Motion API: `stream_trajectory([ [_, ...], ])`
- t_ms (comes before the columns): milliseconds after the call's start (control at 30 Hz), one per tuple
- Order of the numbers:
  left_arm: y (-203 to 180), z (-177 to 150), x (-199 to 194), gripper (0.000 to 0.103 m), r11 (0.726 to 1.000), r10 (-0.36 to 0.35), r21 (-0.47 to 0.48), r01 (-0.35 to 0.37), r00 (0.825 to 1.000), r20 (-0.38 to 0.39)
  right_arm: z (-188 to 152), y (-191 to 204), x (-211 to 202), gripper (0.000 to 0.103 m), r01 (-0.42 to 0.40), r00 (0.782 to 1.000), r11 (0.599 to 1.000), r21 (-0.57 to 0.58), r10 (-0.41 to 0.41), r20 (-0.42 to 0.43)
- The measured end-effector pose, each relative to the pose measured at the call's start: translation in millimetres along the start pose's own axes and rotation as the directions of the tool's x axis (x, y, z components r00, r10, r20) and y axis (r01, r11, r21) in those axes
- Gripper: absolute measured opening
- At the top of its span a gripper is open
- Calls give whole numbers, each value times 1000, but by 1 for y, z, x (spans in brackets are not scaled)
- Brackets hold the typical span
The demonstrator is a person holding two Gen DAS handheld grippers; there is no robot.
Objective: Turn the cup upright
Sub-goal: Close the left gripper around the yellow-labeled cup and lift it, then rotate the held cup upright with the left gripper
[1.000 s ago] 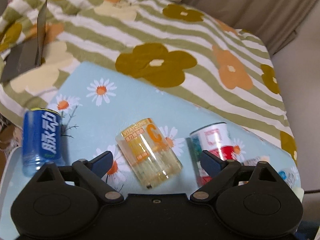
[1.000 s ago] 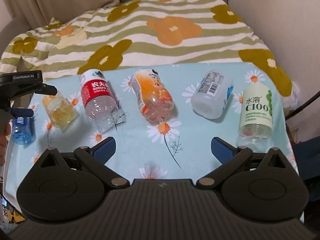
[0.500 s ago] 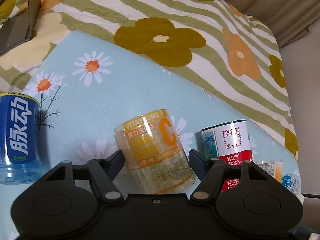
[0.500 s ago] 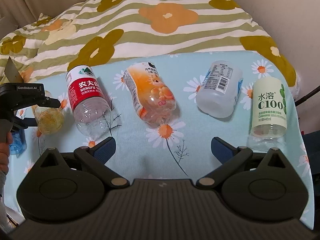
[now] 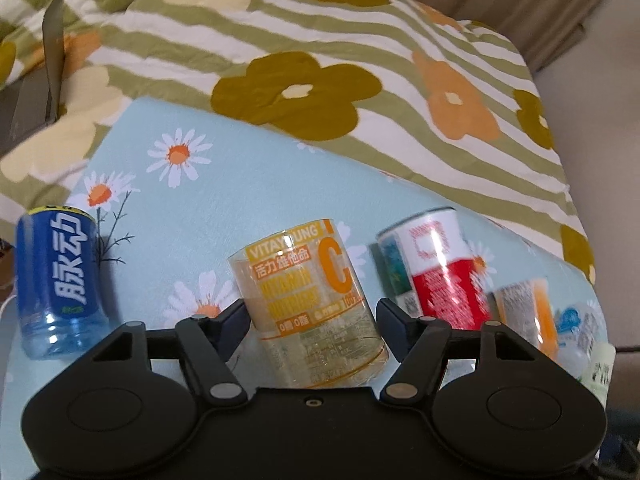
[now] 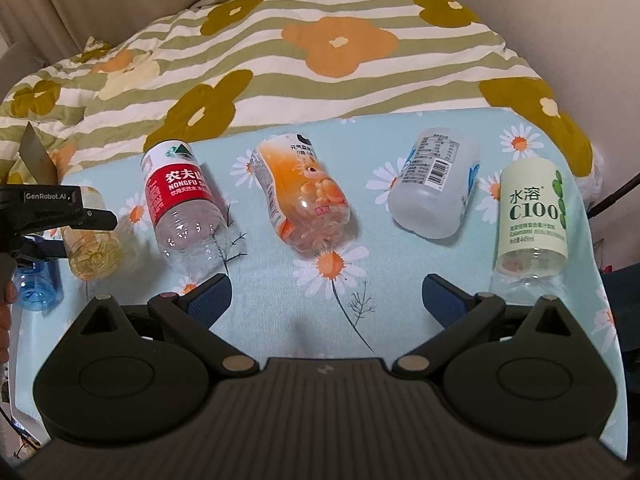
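Bed w/ daisy cloth (image 6: 400,312), cut bottles lying abt.
Striped flower quilt (image 6: 280,80) behind; red Nongfu cup (image 6: 180,208), orange one (image 6: 304,208), white barcode one (image 6: 436,188), C100 (image 6: 532,216) far right, blue one (image 5: 56,276) far left.

My left tongs (image 5: 312,316) are matte black with round pivot housings, brass-coloured pins and dark blue pads. My right tongs (image 6: 326,294) match them, adding a ribbed grey body.
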State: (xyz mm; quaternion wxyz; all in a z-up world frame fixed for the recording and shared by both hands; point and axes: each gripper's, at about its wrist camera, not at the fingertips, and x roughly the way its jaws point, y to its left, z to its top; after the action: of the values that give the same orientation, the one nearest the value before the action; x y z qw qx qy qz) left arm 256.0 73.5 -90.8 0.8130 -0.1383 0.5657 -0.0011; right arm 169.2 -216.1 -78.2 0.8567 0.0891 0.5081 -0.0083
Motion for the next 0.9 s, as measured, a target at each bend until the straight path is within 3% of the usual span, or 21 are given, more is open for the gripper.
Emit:
stream_trajectory([
  [233,-32,-33,-32,73,992,-10,130,4,999,46,-14,-18,-27,103,-28,999,1000,-11,28,46],
  [433,-72,-80,-45,73,961,-31,277,16,998,49,-40,-45,-47,103,-45,997,999,-13,46,63],
  [733,-117,-151,-18,73,899,-21,436,48,998,-67,-78,-84,-57,103,-61,997,998,-6,62,49],
  [900,-128,-170,4,74,875,5,483,32,997,-75,-93,-95,-50,103,-71,997,997,-15,71,24],
])
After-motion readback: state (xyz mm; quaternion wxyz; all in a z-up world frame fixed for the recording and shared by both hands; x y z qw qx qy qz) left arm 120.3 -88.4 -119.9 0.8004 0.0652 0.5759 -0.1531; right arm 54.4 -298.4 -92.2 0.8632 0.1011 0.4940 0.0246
